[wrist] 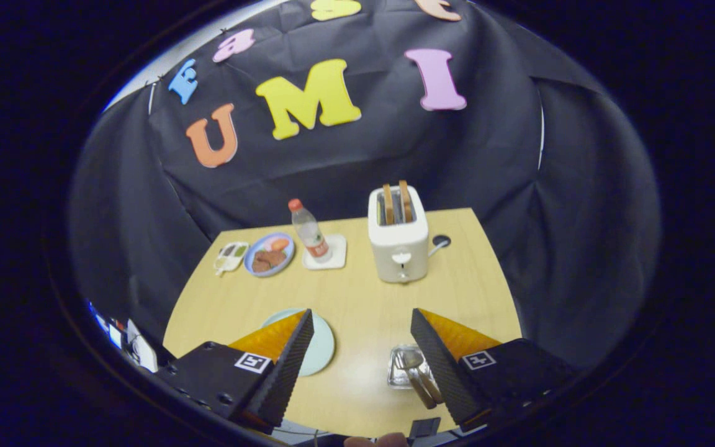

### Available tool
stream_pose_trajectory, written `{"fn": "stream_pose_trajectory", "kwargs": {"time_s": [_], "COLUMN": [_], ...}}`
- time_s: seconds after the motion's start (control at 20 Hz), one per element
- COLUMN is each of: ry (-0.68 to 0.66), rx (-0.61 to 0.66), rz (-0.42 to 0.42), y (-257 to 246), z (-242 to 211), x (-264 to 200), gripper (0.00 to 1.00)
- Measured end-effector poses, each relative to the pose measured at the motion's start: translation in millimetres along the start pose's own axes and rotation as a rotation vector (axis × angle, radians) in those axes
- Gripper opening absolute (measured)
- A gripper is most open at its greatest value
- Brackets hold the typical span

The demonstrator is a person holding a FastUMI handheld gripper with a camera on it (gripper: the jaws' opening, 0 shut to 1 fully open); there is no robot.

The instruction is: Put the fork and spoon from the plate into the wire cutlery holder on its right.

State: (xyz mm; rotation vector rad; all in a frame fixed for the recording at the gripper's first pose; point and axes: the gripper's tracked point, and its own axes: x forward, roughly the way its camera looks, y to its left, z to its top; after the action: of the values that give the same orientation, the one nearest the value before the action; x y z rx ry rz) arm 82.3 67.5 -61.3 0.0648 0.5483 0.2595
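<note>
Your gripper hangs above the near part of the table with its fingers spread wide and nothing between them. Under the left finger lies the pale plate, partly hidden; the part you can see looks bare. Beside the right finger sits the wire holder, and the fork and spoon already rest in it, heads pointing away from you and wooden handles running back toward the right finger. So the cutlery lies to the right of the gripper, long axis roughly along the fingers, and I judge the task to be done or nearly so. Farther off stand the toaster with two slices, a water bottle on a coaster, and a blue dish of food.
</note>
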Motion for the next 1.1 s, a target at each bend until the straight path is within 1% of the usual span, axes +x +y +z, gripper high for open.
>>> {"fn": "stream_pose_trajectory", "kwargs": {"time_s": [0.1,0.2,0.5,0.75,0.95,1.1], "ry": [-0.121,-0.233,-0.403,-0.495,-0.536,-0.555], "rx": [-0.006,-0.015,-0.051,-0.059,-0.061,-0.060], "rz": [0.008,-0.006,-0.049,-0.069,-0.081,-0.070], "y": [9.7,18.5,43.8,70.0,89.0,104.3], "z": [24.9,45.1,75.8,90.0,97.8,100.3], "x": [-14.3,-32.4,-55.6,-79.1,-87.7,-96.2], "gripper": [0.95,0.95,0.96,0.96,0.96,0.96]}}
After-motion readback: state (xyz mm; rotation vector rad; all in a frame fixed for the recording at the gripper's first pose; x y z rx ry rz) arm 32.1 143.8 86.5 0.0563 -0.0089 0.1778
